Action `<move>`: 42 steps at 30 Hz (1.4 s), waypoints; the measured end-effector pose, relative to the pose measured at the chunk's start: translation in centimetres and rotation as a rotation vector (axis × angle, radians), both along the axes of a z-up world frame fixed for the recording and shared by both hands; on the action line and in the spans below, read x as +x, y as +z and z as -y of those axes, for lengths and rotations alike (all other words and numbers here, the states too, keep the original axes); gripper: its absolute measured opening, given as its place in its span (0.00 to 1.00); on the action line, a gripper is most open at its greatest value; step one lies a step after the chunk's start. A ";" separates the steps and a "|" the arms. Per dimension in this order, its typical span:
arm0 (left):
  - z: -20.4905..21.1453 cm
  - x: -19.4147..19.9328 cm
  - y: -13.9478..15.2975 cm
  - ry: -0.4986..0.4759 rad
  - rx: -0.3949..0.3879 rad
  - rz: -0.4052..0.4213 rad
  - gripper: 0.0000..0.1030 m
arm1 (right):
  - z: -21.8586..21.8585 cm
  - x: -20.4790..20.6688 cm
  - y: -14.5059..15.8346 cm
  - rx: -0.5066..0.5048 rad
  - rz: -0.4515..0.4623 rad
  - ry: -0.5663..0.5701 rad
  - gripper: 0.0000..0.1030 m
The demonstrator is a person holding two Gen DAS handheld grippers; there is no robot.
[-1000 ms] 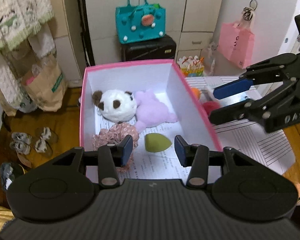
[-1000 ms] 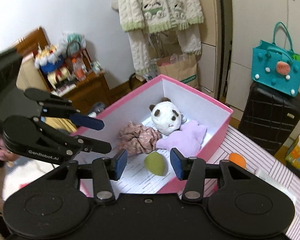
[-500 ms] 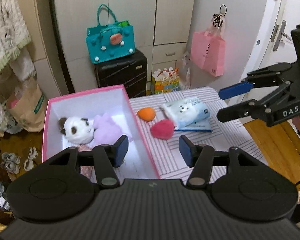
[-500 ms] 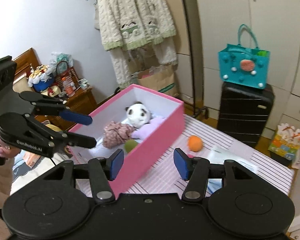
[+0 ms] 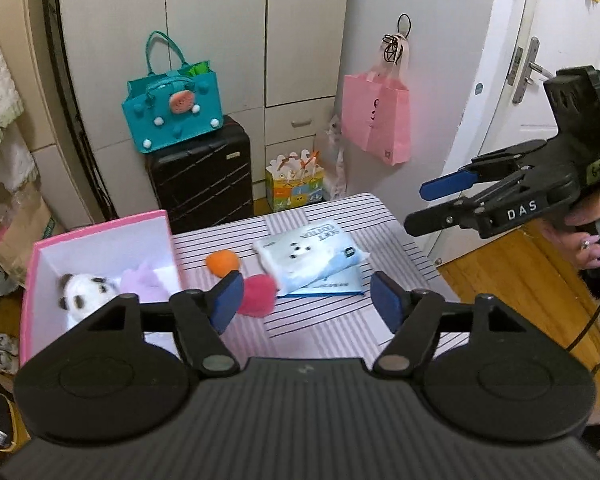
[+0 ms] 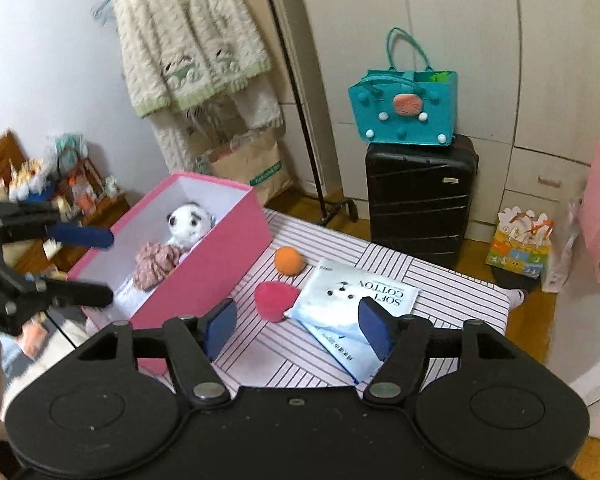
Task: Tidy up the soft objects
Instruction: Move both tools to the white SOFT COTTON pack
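Note:
A pink box [image 5: 100, 228] [image 6: 220, 256] stands on the left of a striped table [image 5: 320, 320]. In it lie a panda plush [image 5: 82, 290] [image 6: 188, 222], a purple plush [image 5: 144, 278] and a pink scrunchie [image 6: 156, 262]. On the table lie an orange sponge [image 5: 222, 262] [image 6: 289, 261], a pink sponge [image 5: 258, 294] [image 6: 276, 300] and a soft cotton pack [image 5: 306, 256] [image 6: 348, 294]. My left gripper [image 5: 306, 300] hangs above the table with jaws opening and nothing between them. My right gripper [image 6: 296, 326] is above the pink sponge and pack, jaws opening, holding nothing.
Beyond the table stand a black suitcase [image 5: 202, 172] with a teal bag [image 5: 172, 106] on it, a small gift bag [image 5: 296, 184], and a pink bag [image 5: 376, 116] hanging on a white door. A cardigan [image 6: 188, 40] hangs left. A person's hand [image 5: 592, 236] holds the right gripper.
Both grippers have swung away from the pink box toward the right part of the table and opened wider. The green sponge stayed in the box and is out of sight now.

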State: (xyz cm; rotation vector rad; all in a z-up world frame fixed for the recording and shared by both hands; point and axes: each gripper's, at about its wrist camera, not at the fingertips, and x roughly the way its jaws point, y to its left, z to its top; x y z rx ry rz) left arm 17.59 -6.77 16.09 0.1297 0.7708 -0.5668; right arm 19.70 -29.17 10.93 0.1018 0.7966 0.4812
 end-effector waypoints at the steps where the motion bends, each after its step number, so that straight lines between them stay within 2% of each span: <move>1: 0.6 0.2 -0.4 0.008 -0.008 0.001 0.73 | 0.5 0.2 -0.4 0.022 0.003 -0.003 0.77; 2: 1.0 0.4 -0.7 0.019 -0.013 0.002 0.76 | 1.0 0.5 -0.9 0.047 0.011 -0.005 0.80; 4: 1.8 0.9 -1.4 0.034 -0.030 0.010 0.89 | 1.6 0.8 -1.8 0.071 0.022 -0.013 0.83; 9: 3.6 2.7 -3.4 0.120 -0.021 0.022 0.96 | 3.0 2.0 -4.1 0.124 0.067 -0.042 0.85; 12: 4.3 3.6 -4.7 0.205 -0.019 0.060 0.96 | 3.5 2.6 -5.3 0.136 0.116 -0.044 0.85; 16: 4.8 5.2 -7.2 0.309 -0.089 0.025 0.96 | 3.7 3.6 -7.0 0.133 0.129 -0.067 0.85; 18: 5.3 5.5 -8.8 0.376 -0.112 0.042 0.96 | 3.8 4.2 -8.1 0.136 0.115 -0.078 0.85; 20: 6.3 5.8 -10.5 0.421 -0.099 0.061 0.96 | 4.0 4.7 -9.2 0.160 0.096 -0.099 0.85; 23: 7.3 6.9 -12.7 0.420 -0.065 0.072 0.96 | 4.5 5.4 -10.9 0.187 0.070 -0.143 0.84; 28: 7.4 8.8 -15.8 0.495 -0.053 0.101 0.96 | 4.3 5.4 -13.1 0.140 0.088 -0.223 0.82; 29: 7.4 9.1 -16.3 0.494 -0.048 0.097 0.96 | 4.3 5.4 -13.5 0.151 0.091 -0.236 0.79; 32: 7.4 9.9 -17.3 0.483 -0.034 0.072 0.94 | 4.5 5.8 -14.5 0.204 0.063 -0.249 0.78; 36: 7.8 10.9 -18.3 0.452 -0.001 0.082 0.94 | 4.0 6.5 -15.8 0.199 0.032 -0.261 0.76; 39: 7.5 11.4 -18.9 0.442 -0.014 0.066 0.92 | 3.8 6.6 -16.6 0.221 0.002 -0.268 0.73; 40: 7.3 11.7 -19.1 0.446 -0.033 0.059 0.87 | 3.8 6.6 -16.8 0.228 0.000 -0.272 0.73; 42: 7.1 12.2 -19.4 0.442 -0.050 0.044 0.75 | 3.9 6.8 -17.2 0.233 -0.004 -0.276 0.63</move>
